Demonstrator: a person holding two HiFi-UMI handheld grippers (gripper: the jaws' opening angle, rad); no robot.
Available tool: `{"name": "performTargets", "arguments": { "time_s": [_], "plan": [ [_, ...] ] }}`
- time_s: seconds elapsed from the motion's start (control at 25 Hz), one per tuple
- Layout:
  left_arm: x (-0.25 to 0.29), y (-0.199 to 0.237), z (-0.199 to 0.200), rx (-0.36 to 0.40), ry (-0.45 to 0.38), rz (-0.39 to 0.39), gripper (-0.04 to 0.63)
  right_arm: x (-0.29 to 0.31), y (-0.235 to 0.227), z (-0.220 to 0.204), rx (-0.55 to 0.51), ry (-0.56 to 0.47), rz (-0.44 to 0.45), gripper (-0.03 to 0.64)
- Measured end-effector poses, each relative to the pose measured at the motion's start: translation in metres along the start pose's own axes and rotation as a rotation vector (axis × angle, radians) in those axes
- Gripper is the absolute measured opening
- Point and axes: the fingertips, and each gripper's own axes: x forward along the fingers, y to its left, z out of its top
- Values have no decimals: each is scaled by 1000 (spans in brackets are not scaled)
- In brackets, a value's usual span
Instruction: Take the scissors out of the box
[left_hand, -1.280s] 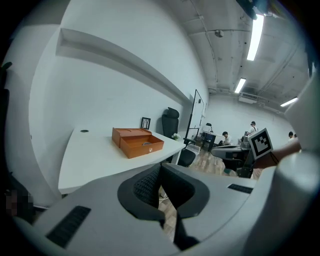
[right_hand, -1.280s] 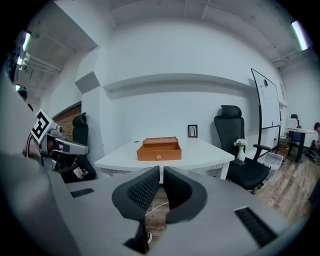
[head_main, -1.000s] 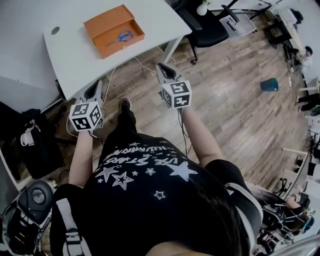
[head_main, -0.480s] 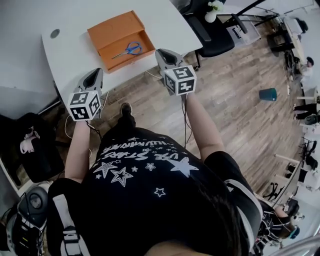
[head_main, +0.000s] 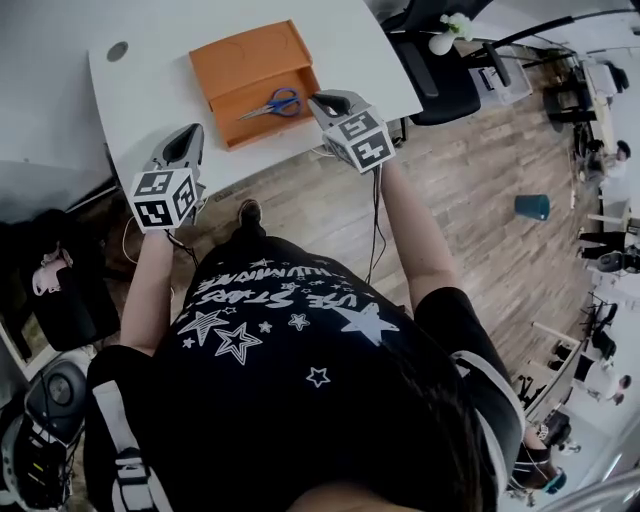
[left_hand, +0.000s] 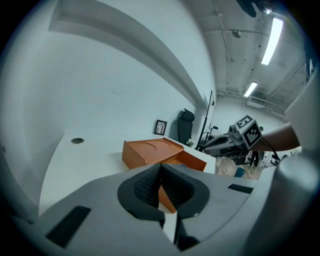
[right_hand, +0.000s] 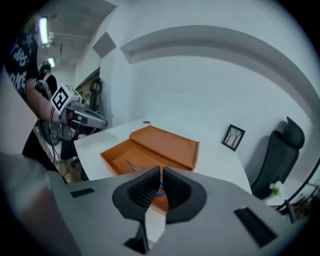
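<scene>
Looking steeply down on a white desk (head_main: 150, 95) with an orange box (head_main: 250, 58) on it: higher closed part at the back, open tray on the near side. Lying flat in that tray, the scissors (head_main: 272, 104), blue handles to the right, blades pointing left, touched by nothing.

Over to the right tongs (head_main: 318, 98), hovering just above the tray's near right corner, right beside the blue handles but clear of them. Clamped shut, by the right gripper view: ribbed pads (right_hand: 145, 187) together at the tip, gripping nothing, just a sliver of blue handle peeking through behind the seam and one blade showing on the tray floor to the left.

Now the left tongs (head_main: 190, 133), poised at the desk's near edge, left of the box, near it without touching. Closed too, by the left gripper view: pads (left_hand: 145, 187) meeting along one dark line, nothing between them, with the box's orange corner showing beyond the tip.

Elsewhere on the desk, a round cable hole (head_main: 118, 50) far left and a small framed picture (right_hand: 233, 137) at the back. Off to the right, a black office chair (head_main: 445, 75) on the wooden floor (head_main: 470, 200).
</scene>
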Motion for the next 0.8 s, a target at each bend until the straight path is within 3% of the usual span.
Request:
{"name": "performTargets", "arguments": {
  "time_s": [0.16,0.4,0.8],
  "plan": [
    [7,10,1,1,8,1,18,20,-8,1,-153,76,-5,52],
    [1,33,2,-7,10,14,18,46,18,-13,-364,275,133,54],
    [22,60,14,-33,-6,32,18,81,25,-25,-627,453,291,54]
  ]
}}
